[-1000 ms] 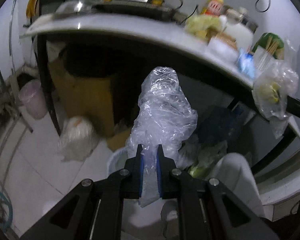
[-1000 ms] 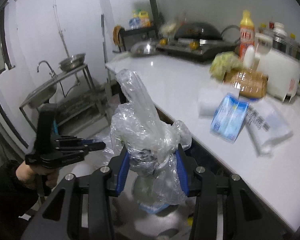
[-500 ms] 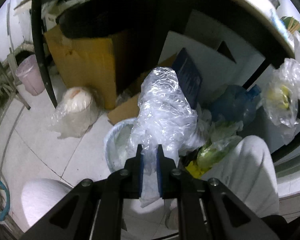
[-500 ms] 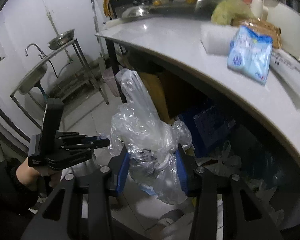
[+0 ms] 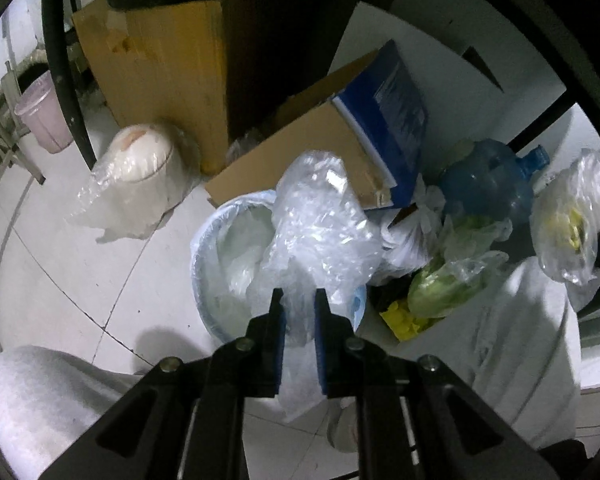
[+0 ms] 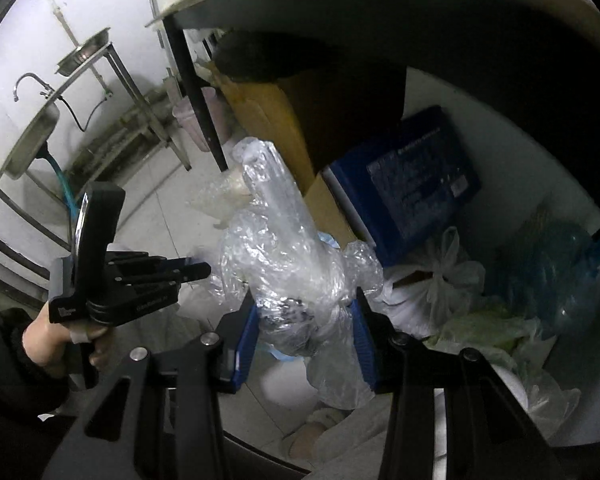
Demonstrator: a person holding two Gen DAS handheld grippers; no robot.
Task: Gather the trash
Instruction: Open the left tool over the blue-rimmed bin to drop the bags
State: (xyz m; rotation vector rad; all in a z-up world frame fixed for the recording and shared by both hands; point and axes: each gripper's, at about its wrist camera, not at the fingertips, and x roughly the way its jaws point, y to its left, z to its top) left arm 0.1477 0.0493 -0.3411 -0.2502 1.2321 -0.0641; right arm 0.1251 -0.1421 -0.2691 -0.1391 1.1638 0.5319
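Note:
My left gripper is shut on the tail of a crumpled clear plastic bag, which hangs over a round bin with a pale blue liner on the floor. My right gripper is shut on a second clear plastic bundle with something dark inside, its blue pads pressing both sides. In the right wrist view the left gripper sits to the left, held by a person's hand, level with the bundle. Both grippers point steeply down under the counter.
Under the counter stand cardboard boxes, a blue-sided box, a blue water jug and a bag of greens. A bagged white object, a pink pail and a black table leg are at left. A clear bag with yellow scraps hangs at right.
Both grippers have dropped from counter height to below the counter, tilting further down. The lined bin is larger and closer under the left bag. Both grips are unchanged.

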